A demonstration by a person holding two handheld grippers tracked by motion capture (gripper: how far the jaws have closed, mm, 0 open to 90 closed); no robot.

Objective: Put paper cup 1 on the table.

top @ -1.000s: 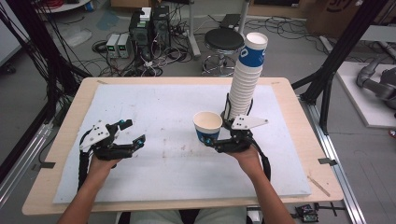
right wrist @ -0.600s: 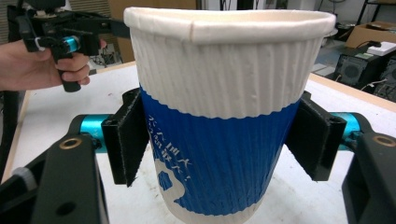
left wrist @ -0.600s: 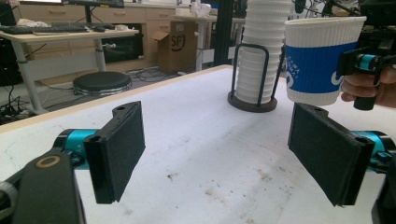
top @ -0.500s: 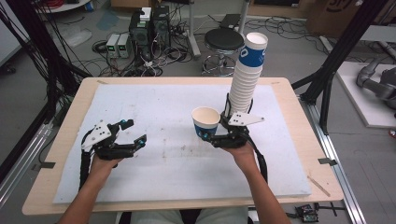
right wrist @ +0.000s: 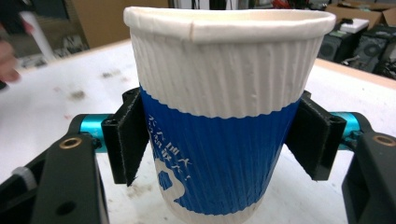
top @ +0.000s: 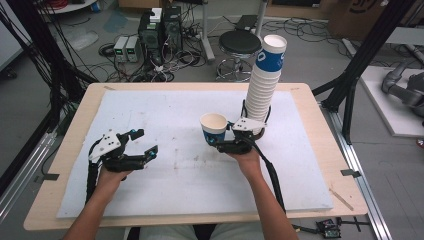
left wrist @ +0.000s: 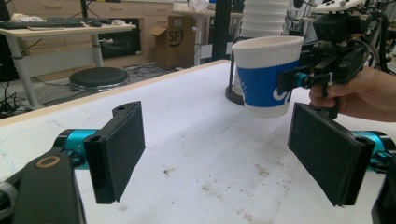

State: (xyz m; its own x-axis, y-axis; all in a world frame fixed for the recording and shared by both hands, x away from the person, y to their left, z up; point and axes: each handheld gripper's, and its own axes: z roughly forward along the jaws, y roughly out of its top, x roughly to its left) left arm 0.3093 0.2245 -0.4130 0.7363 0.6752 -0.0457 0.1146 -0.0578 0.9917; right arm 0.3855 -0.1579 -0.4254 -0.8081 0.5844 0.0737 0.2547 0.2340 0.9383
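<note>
While your left gripper (top: 142, 145) idles over the counter (top: 165, 107) with jaws wide and empty, your right gripper (top: 216, 141) clamps the paper cup (top: 214, 128) above mid-counter, beside the cup stack (top: 263, 87). Excess squeeze likely crumples it; swinging right risks toppling the stack.

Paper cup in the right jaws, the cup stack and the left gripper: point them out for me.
paper cup (right wrist: 219, 140): right gripper view, its blue band.
cup stack (top: 264, 87): high view, its ribbed white middle.
left gripper (top: 145, 142): high view, midway between its open fingertips.
</note>
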